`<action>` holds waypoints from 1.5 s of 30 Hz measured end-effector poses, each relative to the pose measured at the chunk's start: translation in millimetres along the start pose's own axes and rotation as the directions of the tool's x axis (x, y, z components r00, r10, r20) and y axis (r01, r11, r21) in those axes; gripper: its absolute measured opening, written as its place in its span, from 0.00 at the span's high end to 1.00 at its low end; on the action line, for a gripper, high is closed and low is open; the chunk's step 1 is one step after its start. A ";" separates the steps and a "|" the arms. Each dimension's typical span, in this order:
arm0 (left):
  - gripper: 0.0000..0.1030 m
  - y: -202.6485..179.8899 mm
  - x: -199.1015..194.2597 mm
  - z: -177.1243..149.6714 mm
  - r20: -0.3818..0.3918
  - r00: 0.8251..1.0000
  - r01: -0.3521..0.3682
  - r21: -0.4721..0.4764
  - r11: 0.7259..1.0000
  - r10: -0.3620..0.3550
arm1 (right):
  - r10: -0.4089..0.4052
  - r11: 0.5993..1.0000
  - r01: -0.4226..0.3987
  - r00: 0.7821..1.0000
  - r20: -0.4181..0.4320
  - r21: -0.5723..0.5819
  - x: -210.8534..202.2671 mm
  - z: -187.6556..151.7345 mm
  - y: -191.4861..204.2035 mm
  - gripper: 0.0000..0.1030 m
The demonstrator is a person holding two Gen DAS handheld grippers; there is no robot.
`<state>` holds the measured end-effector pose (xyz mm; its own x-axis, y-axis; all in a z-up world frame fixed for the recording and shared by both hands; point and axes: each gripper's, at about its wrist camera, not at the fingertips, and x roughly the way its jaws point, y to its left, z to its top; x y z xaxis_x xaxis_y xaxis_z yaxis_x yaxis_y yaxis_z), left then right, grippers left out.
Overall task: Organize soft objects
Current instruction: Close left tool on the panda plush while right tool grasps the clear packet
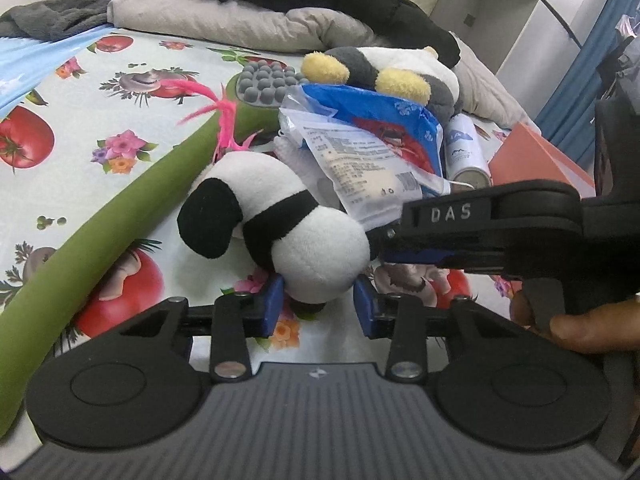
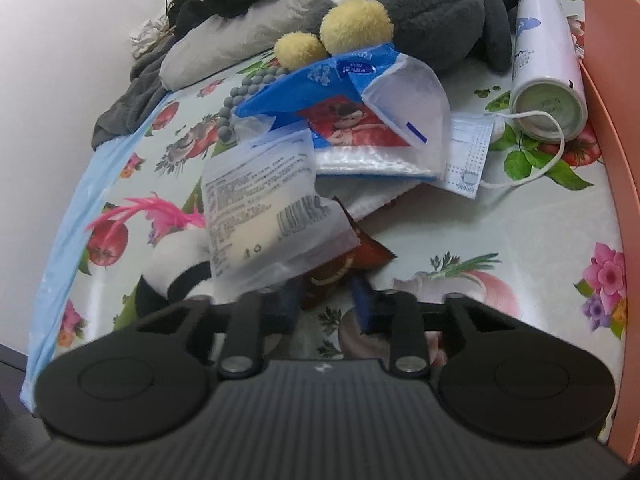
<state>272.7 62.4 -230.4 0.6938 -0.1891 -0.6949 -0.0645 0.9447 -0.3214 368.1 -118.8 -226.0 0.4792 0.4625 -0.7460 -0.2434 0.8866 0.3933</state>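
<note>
A black and white panda plush (image 1: 280,220) lies on the flowered bed sheet (image 1: 100,120). My left gripper (image 1: 318,304) has its blue pads on either side of the panda's round white end and is closed on it. My right gripper (image 2: 326,306) is open, low over the sheet, with a dark red packet (image 2: 344,264) just ahead of its jaws. It also shows in the left wrist view (image 1: 408,246), coming in from the right beside the panda. A clear plastic packet (image 2: 264,208) and a blue packet (image 2: 344,112) lie over the pile. A grey and yellow plush (image 2: 420,12) lies behind.
A green foam tube (image 1: 120,208) runs diagonally at the left, with pink feathers (image 1: 224,120) and a grey bobbled massager (image 1: 264,84). A white spray can (image 2: 548,60), a face mask (image 2: 468,160) and an orange box (image 2: 612,120) are at the right. Grey pillow (image 1: 224,20) and dark clothes lie behind.
</note>
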 end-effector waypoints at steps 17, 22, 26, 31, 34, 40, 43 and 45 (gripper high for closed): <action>0.61 3.6 -69.1 -30.9 0.008 1.000 -0.002 -0.030 1.000 0.002 | 0.016 1.000 -0.015 0.998 0.055 -0.022 -57.8 -18.4 2.0 0.73; 0.61 13.8 -87.6 -42.7 -0.003 1.000 -0.011 -0.054 0.998 0.011 | 0.062 0.998 -0.060 0.994 0.093 -0.026 -55.4 -9.2 6.0 0.41; 0.62 22.0 -92.2 -46.6 -0.013 1.000 -0.011 -0.074 0.997 0.010 | 0.053 0.998 -0.049 0.993 0.103 -0.038 -40.1 -2.8 12.6 0.43; 0.62 23.6 -91.3 -46.0 -0.009 1.000 -0.006 -0.079 0.997 0.005 | 0.046 0.998 -0.043 0.997 0.060 -0.051 -17.6 -0.8 16.7 0.78; 0.62 22.9 -90.1 -45.3 -0.007 1.000 0.001 -0.078 0.997 -0.001 | 0.057 0.997 -0.053 0.997 0.061 -0.062 -21.1 -4.3 20.8 0.91; 0.63 17.7 -94.9 -47.3 0.004 0.999 0.033 -0.063 0.998 -0.032 | 0.053 0.991 -0.041 0.995 0.090 -0.128 -53.6 -17.3 32.0 0.94; 0.64 14.1 -99.1 -51.0 0.002 0.998 0.058 -0.057 0.997 -0.058 | 0.054 0.993 -0.044 0.994 0.091 -0.112 -73.5 -28.5 30.5 0.94; 0.63 11.8 -101.0 -54.3 -0.007 0.997 0.075 -0.054 0.996 -0.075 | 0.036 0.995 -0.027 0.995 0.098 -0.098 -86.6 -38.1 27.6 0.94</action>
<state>162.9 78.1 -198.8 0.6919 -0.2613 -0.6731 -0.0512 0.9121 -0.4067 287.7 -134.2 -171.0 0.5503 0.4914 -0.6751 -0.3377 0.8704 0.3583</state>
